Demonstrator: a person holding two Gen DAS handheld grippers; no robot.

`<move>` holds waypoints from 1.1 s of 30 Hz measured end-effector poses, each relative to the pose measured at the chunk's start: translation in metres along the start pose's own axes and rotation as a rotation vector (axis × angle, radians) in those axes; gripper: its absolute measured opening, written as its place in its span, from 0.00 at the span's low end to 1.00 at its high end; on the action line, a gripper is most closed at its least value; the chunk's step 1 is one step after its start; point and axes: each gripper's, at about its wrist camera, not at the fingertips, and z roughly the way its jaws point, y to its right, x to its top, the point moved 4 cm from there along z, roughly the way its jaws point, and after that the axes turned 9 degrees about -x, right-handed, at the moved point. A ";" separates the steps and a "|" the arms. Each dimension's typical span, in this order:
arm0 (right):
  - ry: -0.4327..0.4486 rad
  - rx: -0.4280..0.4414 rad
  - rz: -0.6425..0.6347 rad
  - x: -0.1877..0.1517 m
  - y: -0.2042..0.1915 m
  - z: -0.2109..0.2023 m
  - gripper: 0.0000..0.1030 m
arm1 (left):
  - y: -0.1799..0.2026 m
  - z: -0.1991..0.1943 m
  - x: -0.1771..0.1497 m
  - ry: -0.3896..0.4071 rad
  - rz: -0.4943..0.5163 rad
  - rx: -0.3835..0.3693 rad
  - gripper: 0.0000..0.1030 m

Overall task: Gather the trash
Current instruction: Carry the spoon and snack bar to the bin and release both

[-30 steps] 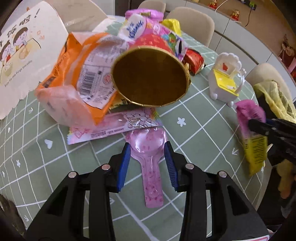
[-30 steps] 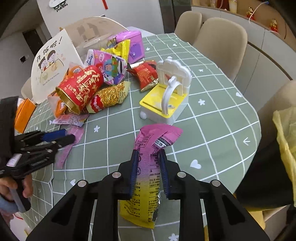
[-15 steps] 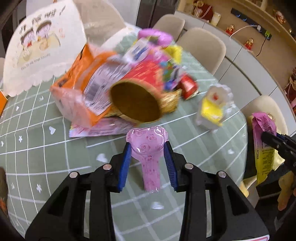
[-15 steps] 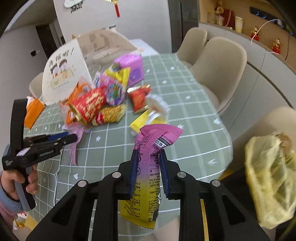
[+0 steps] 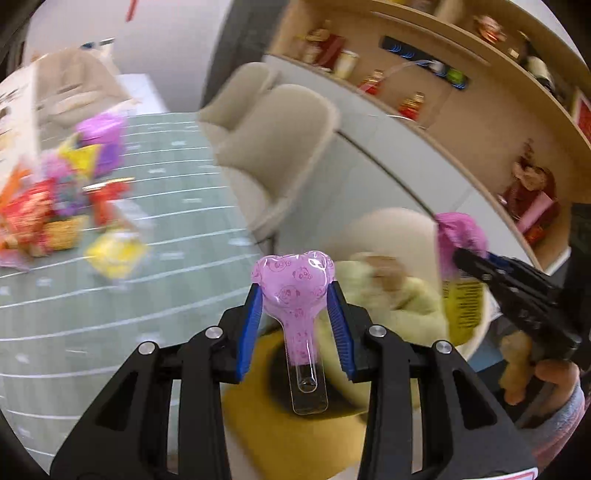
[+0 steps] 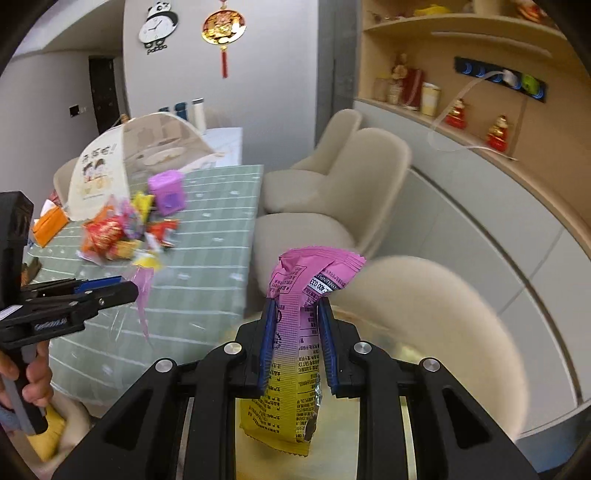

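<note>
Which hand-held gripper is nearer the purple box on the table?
Left. The left hand-held gripper hangs at the table's near edge, on the purple box's side; the right hand-held gripper is off the table, over a chair.

Two grippers, left gripper [image 5: 295, 295] and right gripper [image 6: 297, 314], held one wrapper each. Three beige chairs [image 6: 354, 177] stood beside the table [image 6: 207, 236].

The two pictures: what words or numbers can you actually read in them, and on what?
"400 033": pink and yellow wrapper in the right gripper; its other print is too small.
"pabbo", roughly: below the panda clock.
Left-wrist view: the left gripper holds a pink lollipop wrapper, no words.
</note>
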 end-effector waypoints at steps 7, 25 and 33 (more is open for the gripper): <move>-0.014 0.023 0.034 -0.018 0.073 0.008 0.22 | 0.084 0.085 -0.014 -0.067 -0.045 -0.065 0.34; -0.145 0.333 -0.030 -0.059 -0.001 0.082 0.22 | 0.048 0.013 -0.024 0.010 -0.077 0.319 0.46; -0.247 0.304 -0.089 -0.084 -0.011 0.105 0.22 | 0.009 -0.038 -0.048 0.043 -0.166 0.411 0.46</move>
